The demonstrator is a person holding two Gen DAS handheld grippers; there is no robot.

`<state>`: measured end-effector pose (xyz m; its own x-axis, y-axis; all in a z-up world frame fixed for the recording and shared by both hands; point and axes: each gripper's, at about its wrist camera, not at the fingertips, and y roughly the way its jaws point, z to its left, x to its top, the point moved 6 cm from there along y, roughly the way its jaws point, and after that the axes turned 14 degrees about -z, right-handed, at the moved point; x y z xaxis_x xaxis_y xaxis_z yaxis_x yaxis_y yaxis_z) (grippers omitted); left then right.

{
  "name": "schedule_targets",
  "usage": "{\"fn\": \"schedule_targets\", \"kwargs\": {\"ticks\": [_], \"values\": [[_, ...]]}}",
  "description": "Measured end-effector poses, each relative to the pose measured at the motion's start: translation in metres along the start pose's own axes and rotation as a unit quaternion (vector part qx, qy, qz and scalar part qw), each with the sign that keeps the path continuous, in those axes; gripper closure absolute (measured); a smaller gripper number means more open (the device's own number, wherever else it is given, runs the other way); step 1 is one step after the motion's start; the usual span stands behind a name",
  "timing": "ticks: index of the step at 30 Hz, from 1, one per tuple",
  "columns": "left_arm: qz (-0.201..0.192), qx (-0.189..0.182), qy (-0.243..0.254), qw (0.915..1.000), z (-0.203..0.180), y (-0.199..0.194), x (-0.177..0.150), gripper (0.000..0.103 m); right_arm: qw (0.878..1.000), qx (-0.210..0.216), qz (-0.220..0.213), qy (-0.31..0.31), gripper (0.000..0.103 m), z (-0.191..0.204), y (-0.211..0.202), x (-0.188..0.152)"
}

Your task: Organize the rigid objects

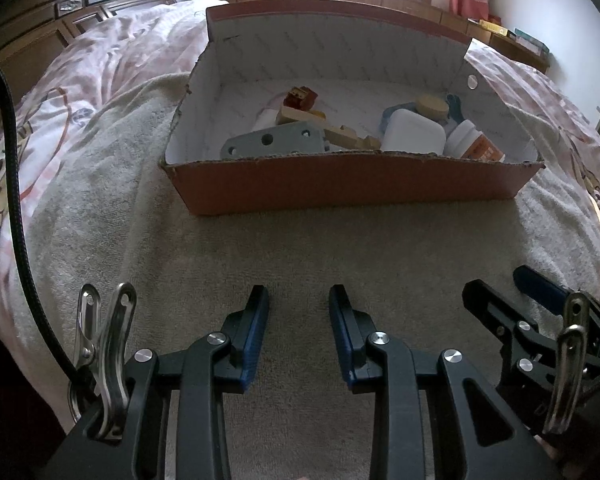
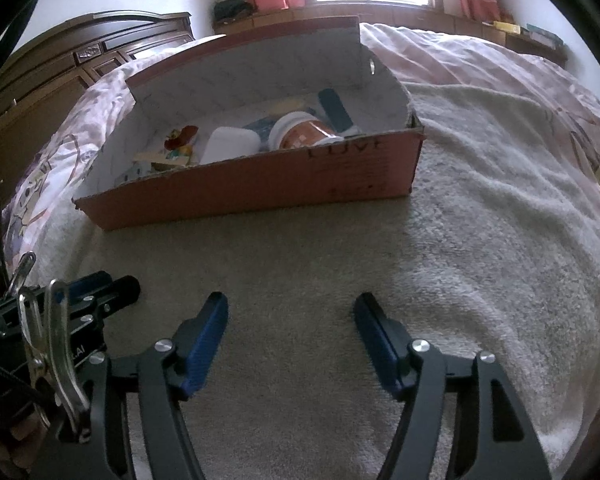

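Orange cardboard box (image 1: pixel 352 184), filled, 12 o'clock on beige towel (image 1: pixel 300 256) | left tongs (image 1: pixel 299 336) spread, empty | right tongs (image 2: pixel 291 340) spread, empty

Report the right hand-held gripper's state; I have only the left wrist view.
Observer: The right hand-held gripper is open over the towel, with nothing between its fingers.
Operator: Check the box front from that side.
Observer: The box has dark handwriting near its right corner, which your view doesn't show.
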<state>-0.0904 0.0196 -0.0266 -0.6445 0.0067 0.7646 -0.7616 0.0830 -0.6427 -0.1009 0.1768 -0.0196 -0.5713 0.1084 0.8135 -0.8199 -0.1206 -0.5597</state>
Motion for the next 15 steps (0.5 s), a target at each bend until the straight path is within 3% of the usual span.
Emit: {"fn": "schedule_targets", "kwargs": {"ticks": [15], "values": [[0.001, 0.001, 0.002, 1.0000, -0.0004, 0.0005, -0.0001, 0.071, 1.000, 0.001, 0.000, 0.001, 0.032, 0.0000, -0.0001, -0.0007]]}}
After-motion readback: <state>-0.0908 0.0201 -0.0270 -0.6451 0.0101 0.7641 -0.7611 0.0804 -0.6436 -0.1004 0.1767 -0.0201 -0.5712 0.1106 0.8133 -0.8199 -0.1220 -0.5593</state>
